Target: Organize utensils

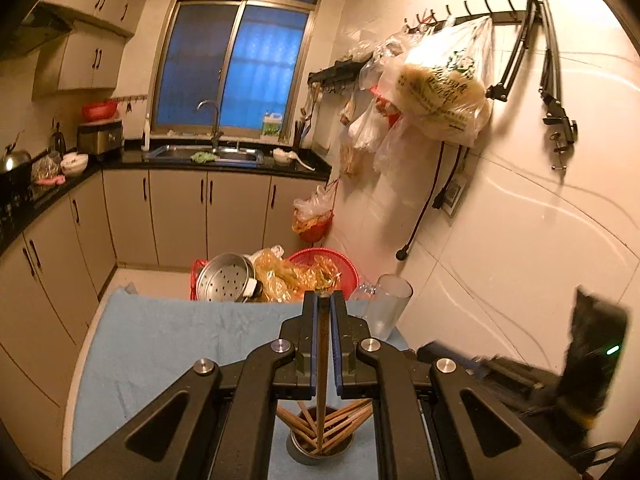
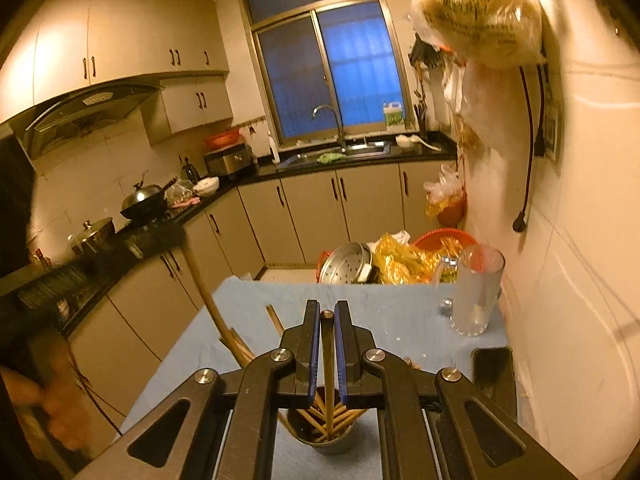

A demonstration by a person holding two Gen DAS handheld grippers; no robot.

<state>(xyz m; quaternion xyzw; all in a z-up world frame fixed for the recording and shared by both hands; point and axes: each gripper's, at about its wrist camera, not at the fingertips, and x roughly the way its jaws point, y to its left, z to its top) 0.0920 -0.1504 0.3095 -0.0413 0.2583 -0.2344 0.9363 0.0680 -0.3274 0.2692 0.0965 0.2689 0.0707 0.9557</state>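
A metal cup point(image 1: 320, 446) holding several wooden chopsticks stands on the blue cloth point(image 1: 160, 344), right under both grippers; it also shows in the right wrist view point(image 2: 328, 438). My left gripper point(image 1: 323, 300) is shut on a dark chopstick point(image 1: 322, 360) whose lower end reaches into the cup. My right gripper point(image 2: 327, 310) is shut on a chopstick point(image 2: 328, 368) that also points down into the cup. More chopsticks point(image 2: 236, 344) stick up blurred at the left of the right wrist view.
A clear glass point(image 1: 387, 306) stands by the wall on the right point(image 2: 476, 292). A steamer pot point(image 1: 226, 284), yellow bags and a red basket point(image 1: 332, 264) lie past the table's far edge. A black phone point(image 2: 493, 376) lies near the wall. Bags hang on the wall point(image 1: 440, 92).
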